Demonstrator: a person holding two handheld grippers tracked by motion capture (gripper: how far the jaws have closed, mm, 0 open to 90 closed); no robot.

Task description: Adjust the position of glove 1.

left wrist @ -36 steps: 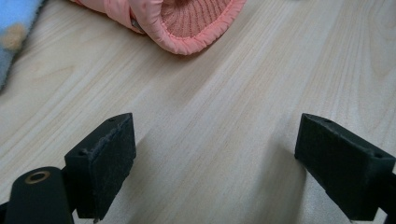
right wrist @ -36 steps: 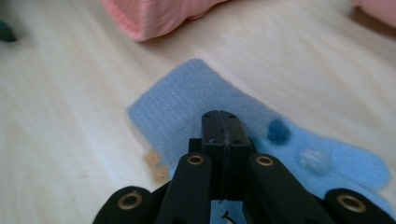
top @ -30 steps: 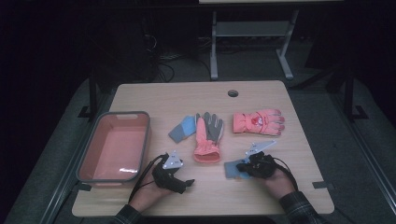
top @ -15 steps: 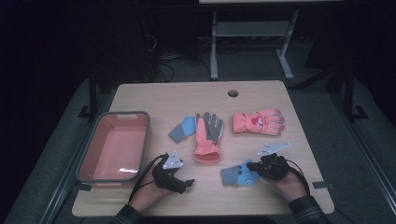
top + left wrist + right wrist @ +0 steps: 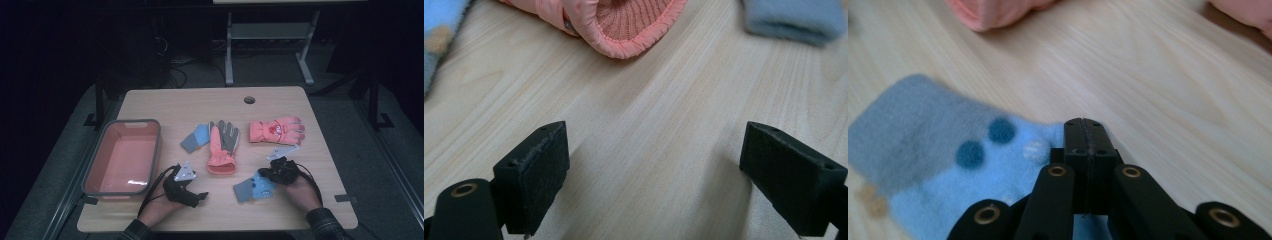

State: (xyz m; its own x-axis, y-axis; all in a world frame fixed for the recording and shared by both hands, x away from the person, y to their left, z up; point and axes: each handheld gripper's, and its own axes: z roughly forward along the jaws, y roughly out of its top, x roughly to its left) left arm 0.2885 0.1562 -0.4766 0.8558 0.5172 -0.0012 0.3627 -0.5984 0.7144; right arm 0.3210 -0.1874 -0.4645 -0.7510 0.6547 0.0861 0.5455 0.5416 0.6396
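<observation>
A light-blue dotted sock [image 5: 251, 188] [image 5: 948, 160] lies flat near the table's front right. My right gripper [image 5: 263, 175] [image 5: 1085, 134] is shut on its near edge, jaws pressed together. A matching blue sock [image 5: 194, 138] lies mid-table beside an orange and grey glove [image 5: 222, 145], whose knit cuff [image 5: 631, 25] shows ahead of my left gripper. A pink glove [image 5: 277, 130] lies to the right of that. My left gripper [image 5: 199, 196] [image 5: 654, 165] rests low on the bare wood at the front, open, with nothing between its jaws.
A pink rectangular bin [image 5: 125, 159] with a grey rim stands at the table's left side, nothing in it. A round cable hole [image 5: 249, 99] sits near the table's far edge. Bare wood spreads between the gloves and the front edge.
My right gripper has shifted a little right and toward the front edge, and the dotted sock now shows stretched out to its left. The left gripper has stayed put.
</observation>
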